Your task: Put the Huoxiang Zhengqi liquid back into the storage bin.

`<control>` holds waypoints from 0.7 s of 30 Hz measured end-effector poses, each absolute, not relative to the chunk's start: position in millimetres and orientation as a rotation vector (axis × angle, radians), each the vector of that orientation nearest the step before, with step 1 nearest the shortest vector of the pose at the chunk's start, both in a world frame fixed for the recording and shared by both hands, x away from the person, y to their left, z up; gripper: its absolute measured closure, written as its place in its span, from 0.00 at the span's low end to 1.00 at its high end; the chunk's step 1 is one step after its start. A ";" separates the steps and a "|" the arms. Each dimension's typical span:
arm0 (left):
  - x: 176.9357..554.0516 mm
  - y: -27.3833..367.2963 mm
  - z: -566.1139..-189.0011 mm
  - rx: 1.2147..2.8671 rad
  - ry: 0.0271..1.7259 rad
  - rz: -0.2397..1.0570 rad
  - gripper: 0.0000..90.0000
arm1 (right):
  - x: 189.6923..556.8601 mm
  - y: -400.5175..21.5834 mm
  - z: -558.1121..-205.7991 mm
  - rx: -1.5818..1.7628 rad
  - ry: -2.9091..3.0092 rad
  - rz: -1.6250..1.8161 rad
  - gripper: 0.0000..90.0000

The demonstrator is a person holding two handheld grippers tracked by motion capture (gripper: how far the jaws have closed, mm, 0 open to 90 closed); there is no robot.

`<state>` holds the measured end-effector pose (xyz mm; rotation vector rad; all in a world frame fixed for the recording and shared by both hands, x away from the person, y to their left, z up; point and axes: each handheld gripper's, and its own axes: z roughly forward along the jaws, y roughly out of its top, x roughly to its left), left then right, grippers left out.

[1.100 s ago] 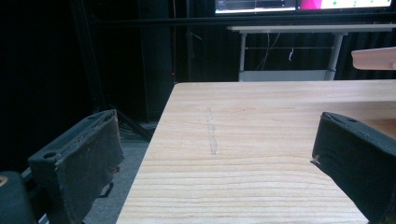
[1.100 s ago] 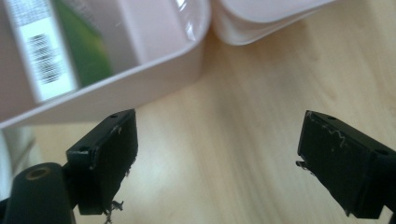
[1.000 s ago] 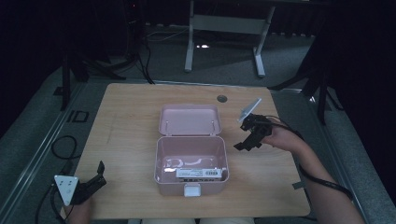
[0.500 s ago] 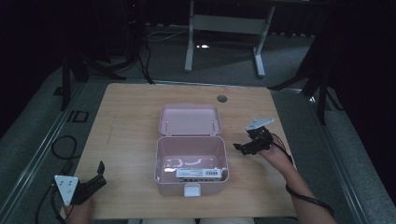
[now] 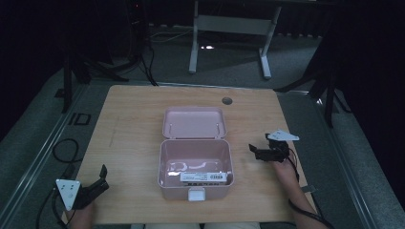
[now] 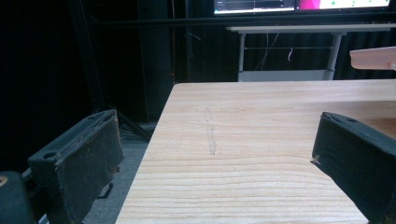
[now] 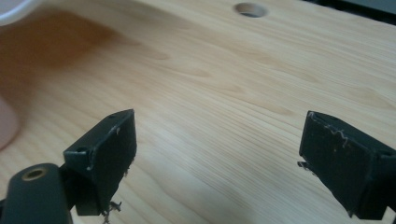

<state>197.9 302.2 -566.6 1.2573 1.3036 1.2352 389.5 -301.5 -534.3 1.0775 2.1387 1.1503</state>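
I have the pink box point(image 5: 196, 162) sitting mid-counter with its lid point(image 5: 193, 122) thrown back flat on the far side, and a labelled item point(image 5: 203, 178) lying along the near wall inside, its long axis running left to right across the counter point(image 5: 129, 119).

My right claw point(image 5: 256, 152) hangs just beside the box's right wall, apart from it, jaws spread wide and holding nothing; in the right gripper view I see bare wood between them and a sliver of pink point(image 7: 7, 126) at the left edge. So the box lies to the left of that claw, a short sideways reach away.

My left claw point(image 5: 99, 180) rests at the near left corner of the counter, well apart from the box, also spread and empty (the left gripper view looks out over plain wood).

I judge the right hand the nearer one for whatever comes at the box, approaching from its right side.
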 end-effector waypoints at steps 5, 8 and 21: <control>197.9 302.2 -566.6 1.256 1.304 1.236 0.02 | 383.8 -323.5 -539.2 1.152 2.060 1.118 0.12; 197.9 302.1 -566.6 1.256 1.304 1.236 0.02 | 379.8 -337.3 -539.6 1.196 2.010 1.104 0.12; 197.9 302.1 -566.6 1.254 1.307 1.236 0.02 | 361.3 -372.0 -543.4 1.342 1.890 1.022 0.12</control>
